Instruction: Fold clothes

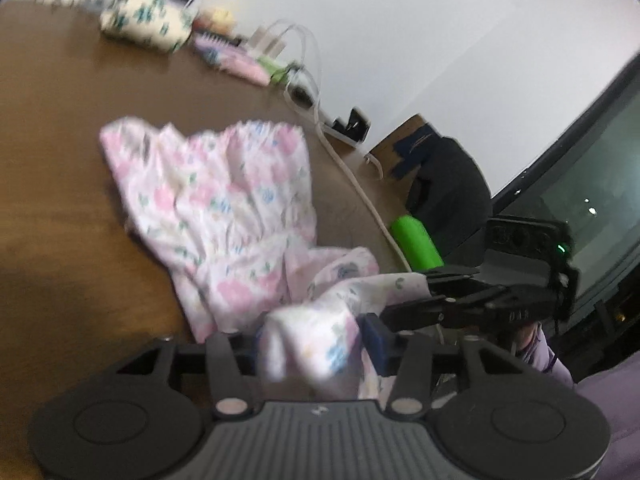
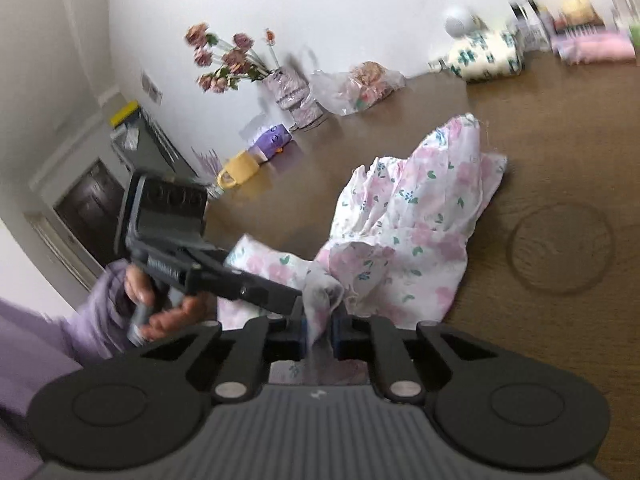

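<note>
Both grippers pinching one bunched end of the floral garment [image 1: 224, 196], the rest trailing over the brown table [image 1: 60, 160].

The left gripper [image 1: 316, 344] is clamped on a thick wad of cloth between its blue pads; the right gripper [image 2: 322, 324] is closed on a thin twist, a hold I'd guess could slip if either hand pulls. The two stand close together, so their fingers may knock or snag the same fold. From the left gripper the garment runs off toward eleven o'clock; the table edge, with a white cable [image 1: 352, 176] along it and a green bottle [image 1: 416, 244] just past it, lies near at one o'clock. Open tabletop lies toward nine o'clock; a folded pile [image 1: 148, 20] sits far off at eleven.
</note>
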A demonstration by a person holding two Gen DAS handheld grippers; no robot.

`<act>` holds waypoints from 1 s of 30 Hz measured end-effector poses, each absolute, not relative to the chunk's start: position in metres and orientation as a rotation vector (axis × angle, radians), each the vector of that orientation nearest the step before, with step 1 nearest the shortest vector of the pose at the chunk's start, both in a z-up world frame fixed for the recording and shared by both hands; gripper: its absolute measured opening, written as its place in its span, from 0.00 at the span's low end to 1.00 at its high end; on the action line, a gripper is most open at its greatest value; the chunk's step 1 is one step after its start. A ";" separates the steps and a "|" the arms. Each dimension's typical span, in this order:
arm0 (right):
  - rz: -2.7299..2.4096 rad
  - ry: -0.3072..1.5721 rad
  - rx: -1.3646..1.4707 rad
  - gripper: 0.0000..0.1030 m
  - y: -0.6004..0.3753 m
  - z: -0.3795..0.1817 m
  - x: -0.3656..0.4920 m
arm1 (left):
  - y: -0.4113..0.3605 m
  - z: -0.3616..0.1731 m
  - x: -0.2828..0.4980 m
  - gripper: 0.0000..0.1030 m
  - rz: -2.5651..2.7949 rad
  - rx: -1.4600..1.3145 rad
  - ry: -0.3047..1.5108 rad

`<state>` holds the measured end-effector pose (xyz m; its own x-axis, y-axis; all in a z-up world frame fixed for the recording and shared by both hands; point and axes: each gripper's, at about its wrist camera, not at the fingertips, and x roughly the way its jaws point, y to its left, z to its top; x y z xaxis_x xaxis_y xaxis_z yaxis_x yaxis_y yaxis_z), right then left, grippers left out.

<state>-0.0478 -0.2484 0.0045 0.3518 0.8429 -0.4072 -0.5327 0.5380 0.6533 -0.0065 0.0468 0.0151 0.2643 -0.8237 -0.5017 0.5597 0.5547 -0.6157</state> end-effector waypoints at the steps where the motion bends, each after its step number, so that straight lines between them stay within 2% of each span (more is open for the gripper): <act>1: 0.923 0.818 0.504 0.11 -0.252 0.002 -0.043 | 0.046 0.018 -0.007 0.39 -0.967 -0.346 0.876; 2: 0.912 0.840 0.557 0.11 -0.256 -0.001 -0.039 | 0.043 0.020 -0.007 0.20 -0.974 -0.339 0.865; 3: 0.899 0.861 0.611 0.12 -0.259 -0.004 -0.034 | 0.041 0.023 -0.008 0.12 -0.983 -0.328 0.855; 4: 0.869 0.876 0.643 0.21 -0.262 -0.007 -0.031 | 0.038 0.025 -0.009 0.12 -0.994 -0.311 0.846; 5: 0.837 0.869 0.630 0.36 -0.264 -0.008 -0.031 | 0.036 0.027 -0.012 0.12 -1.007 -0.298 0.834; 8: 0.807 0.766 0.476 0.70 -0.264 0.003 -0.043 | 0.031 0.032 -0.019 0.12 -1.048 -0.278 0.797; 13: 0.911 0.604 0.278 0.81 -0.252 0.019 -0.057 | 0.032 0.029 -0.012 0.12 -1.083 -0.360 0.793; 16: 0.941 0.560 0.185 0.83 -0.236 0.025 -0.054 | 0.036 0.028 -0.009 0.12 -1.130 -0.401 0.789; 19: 0.995 0.557 0.115 0.81 -0.219 0.024 -0.052 | 0.037 0.029 -0.008 0.12 -1.141 -0.403 0.783; 20: 1.025 0.580 0.103 0.62 -0.215 0.021 -0.051 | 0.037 0.029 -0.008 0.12 -1.137 -0.407 0.781; 22: 1.050 0.673 0.112 0.34 -0.208 0.013 -0.043 | 0.037 0.029 -0.007 0.12 -1.124 -0.418 0.779; 23: 1.050 0.718 0.145 0.27 -0.208 0.009 -0.039 | 0.038 0.028 -0.006 0.11 -1.116 -0.422 0.778; 26: 1.067 0.796 0.267 0.18 -0.215 0.001 -0.033 | 0.035 0.026 -0.003 0.11 -1.070 -0.415 0.782; 30: 1.023 0.941 0.434 0.17 -0.222 -0.002 -0.016 | 0.024 0.022 -0.004 0.15 -0.924 -0.266 0.777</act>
